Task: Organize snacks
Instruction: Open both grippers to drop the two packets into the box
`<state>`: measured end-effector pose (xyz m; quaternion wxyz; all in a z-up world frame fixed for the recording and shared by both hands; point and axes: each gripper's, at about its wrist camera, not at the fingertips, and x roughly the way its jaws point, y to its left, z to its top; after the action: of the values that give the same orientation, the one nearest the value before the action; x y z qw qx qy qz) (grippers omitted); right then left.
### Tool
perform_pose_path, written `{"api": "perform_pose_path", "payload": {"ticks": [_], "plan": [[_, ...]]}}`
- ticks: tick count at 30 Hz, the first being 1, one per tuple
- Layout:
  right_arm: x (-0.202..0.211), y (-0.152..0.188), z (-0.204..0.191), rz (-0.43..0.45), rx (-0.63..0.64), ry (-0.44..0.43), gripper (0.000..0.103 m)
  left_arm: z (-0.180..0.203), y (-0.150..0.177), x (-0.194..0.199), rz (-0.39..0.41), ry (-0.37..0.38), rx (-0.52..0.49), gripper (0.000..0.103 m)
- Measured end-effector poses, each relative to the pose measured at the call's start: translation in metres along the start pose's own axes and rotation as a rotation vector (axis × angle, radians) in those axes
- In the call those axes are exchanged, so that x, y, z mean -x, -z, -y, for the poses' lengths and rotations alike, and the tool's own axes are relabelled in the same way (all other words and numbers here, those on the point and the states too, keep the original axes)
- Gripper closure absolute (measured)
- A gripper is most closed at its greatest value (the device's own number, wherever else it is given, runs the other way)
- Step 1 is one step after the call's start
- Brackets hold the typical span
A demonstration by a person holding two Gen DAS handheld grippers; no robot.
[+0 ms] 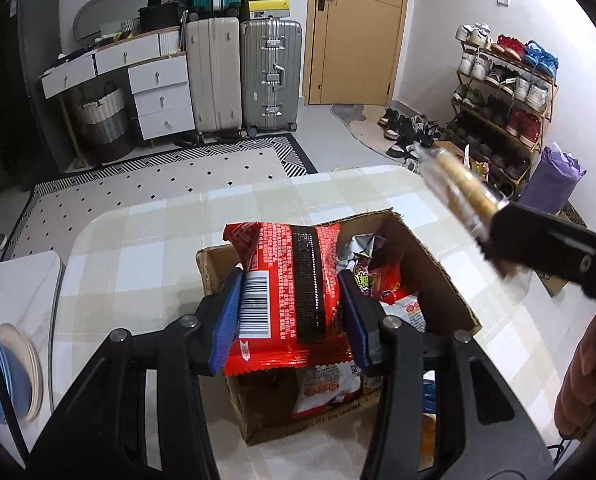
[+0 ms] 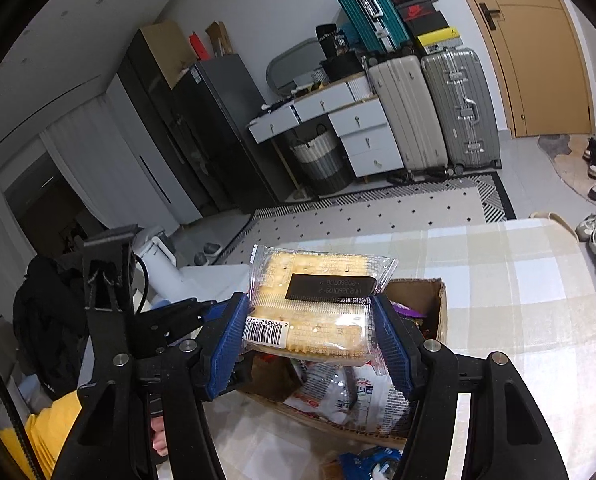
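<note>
Left gripper [image 1: 292, 312]: angled downward, blue pads clamped on a red snack packet [image 1: 286, 292]. Right gripper [image 2: 309, 332]: angled downward, blue pads clamped on a clear cracker pack [image 2: 313, 300].

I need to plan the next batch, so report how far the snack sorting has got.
Done: several packets already lie in the cardboard box. In hand: the left gripper clamps a red packet above it; the right gripper holds a clear cracker pack. Left: both need placing, and a blue packet lies outside the box.
</note>
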<state>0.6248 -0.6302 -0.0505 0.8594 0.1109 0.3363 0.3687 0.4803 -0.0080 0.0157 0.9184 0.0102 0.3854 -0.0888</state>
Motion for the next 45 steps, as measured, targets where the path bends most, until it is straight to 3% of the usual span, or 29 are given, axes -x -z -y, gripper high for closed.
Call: {"api": "perform_pose_path", "payload": {"ticks": [9,21,33,45], "plan": [[-0.022,0.006,0.009,-0.039,0.006,0.02,0.04,0.002,-0.003,-0.04,-0.044,-0.004,-0.024,0.059],[-0.032,0.009,0.01,-0.06,0.02,0.048,0.04,0.003,-0.004,-0.052,-0.05,-0.012,-0.05,0.059],[-0.048,0.02,0.017,-0.126,0.018,0.082,0.037,0.002,0.01,-0.035,-0.05,-0.019,-0.058,0.048],[-0.03,0.021,0.015,-0.096,0.009,0.104,0.037,0.001,0.019,-0.016,-0.06,-0.032,-0.054,0.047]]}}
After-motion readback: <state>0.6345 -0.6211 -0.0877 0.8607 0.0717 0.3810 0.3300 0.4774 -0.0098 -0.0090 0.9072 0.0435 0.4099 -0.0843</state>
